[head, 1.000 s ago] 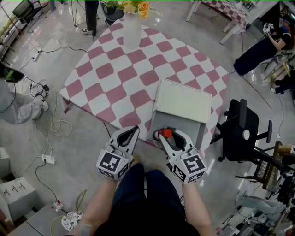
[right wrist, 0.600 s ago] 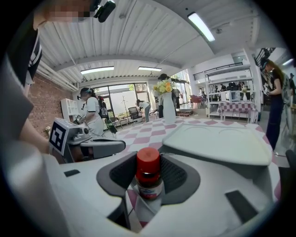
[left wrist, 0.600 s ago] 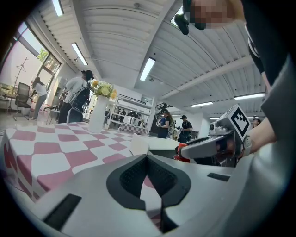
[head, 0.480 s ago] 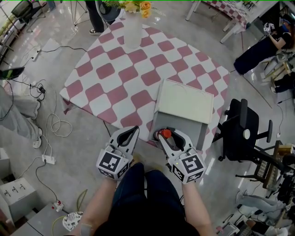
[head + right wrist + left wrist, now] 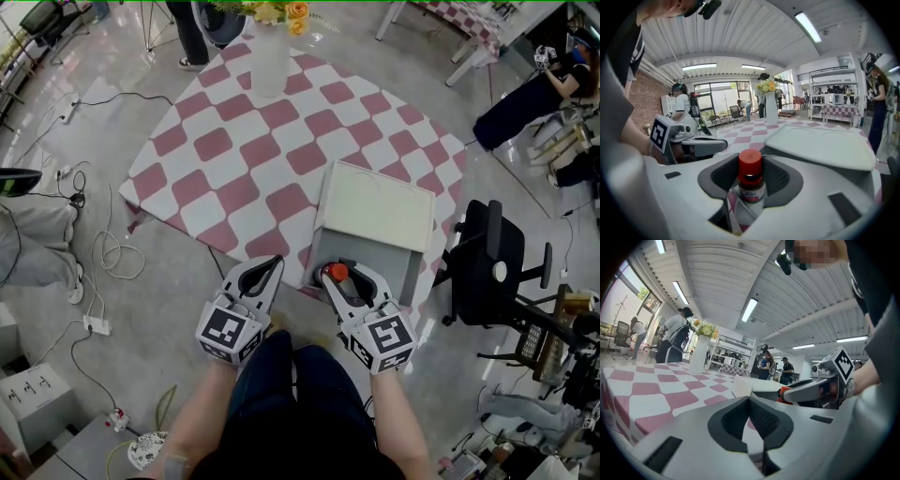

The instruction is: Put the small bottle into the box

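The small bottle (image 5: pixel 336 273), clear with a red cap, stands upright between the jaws of my right gripper (image 5: pixel 342 273), which is shut on it; the right gripper view shows its cap and label (image 5: pixel 751 180) between the dark pads. It hangs over the near edge of the grey open box (image 5: pixel 375 261), whose white lid (image 5: pixel 375 206) leans back onto the table. My left gripper (image 5: pixel 270 264) is beside it to the left, just off the table's near edge, shut with nothing in it (image 5: pixel 750 401).
The pink-and-white checkered table (image 5: pixel 234 159) carries a white vase of flowers (image 5: pixel 267 56) at its far side. A black office chair (image 5: pixel 492 267) stands right of the box. Cables and a power strip (image 5: pixel 98 323) lie on the floor at left. People stand beyond the table.
Both grippers and the bottle have stayed where they were. A person on the floor at the far left has shifted.
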`<state>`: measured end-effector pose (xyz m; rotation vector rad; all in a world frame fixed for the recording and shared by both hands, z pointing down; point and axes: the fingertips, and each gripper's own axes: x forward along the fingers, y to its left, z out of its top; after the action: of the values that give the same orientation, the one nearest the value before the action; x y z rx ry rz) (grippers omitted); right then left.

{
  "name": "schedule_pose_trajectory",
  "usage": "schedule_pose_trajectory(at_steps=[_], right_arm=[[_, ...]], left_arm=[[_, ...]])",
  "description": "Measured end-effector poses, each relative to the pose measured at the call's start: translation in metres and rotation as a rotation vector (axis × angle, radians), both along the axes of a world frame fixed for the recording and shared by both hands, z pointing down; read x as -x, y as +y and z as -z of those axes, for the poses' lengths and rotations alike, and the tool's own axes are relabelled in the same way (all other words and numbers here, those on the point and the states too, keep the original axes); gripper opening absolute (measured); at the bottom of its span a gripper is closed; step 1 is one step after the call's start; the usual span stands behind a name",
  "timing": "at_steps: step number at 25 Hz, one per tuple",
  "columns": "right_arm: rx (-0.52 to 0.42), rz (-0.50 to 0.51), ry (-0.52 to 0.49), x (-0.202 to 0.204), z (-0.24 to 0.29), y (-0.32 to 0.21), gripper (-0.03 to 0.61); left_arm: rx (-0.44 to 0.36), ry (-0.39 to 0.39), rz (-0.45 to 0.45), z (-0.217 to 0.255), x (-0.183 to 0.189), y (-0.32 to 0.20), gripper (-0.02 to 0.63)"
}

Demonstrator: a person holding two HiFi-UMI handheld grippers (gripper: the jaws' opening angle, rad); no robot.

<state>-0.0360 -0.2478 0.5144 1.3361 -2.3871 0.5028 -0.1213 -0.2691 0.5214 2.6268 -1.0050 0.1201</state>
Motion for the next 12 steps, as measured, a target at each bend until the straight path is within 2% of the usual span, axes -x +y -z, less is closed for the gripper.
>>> schedule_pose_trajectory(at_steps=[12], right_arm=[[-0.004,-0.002,0.031,0.0029,-0.0006,-0.0013,0.158]], left_arm=[[0.005,0.004,-0.002,-0.0007,0.0043,-0.0029,0.0]])
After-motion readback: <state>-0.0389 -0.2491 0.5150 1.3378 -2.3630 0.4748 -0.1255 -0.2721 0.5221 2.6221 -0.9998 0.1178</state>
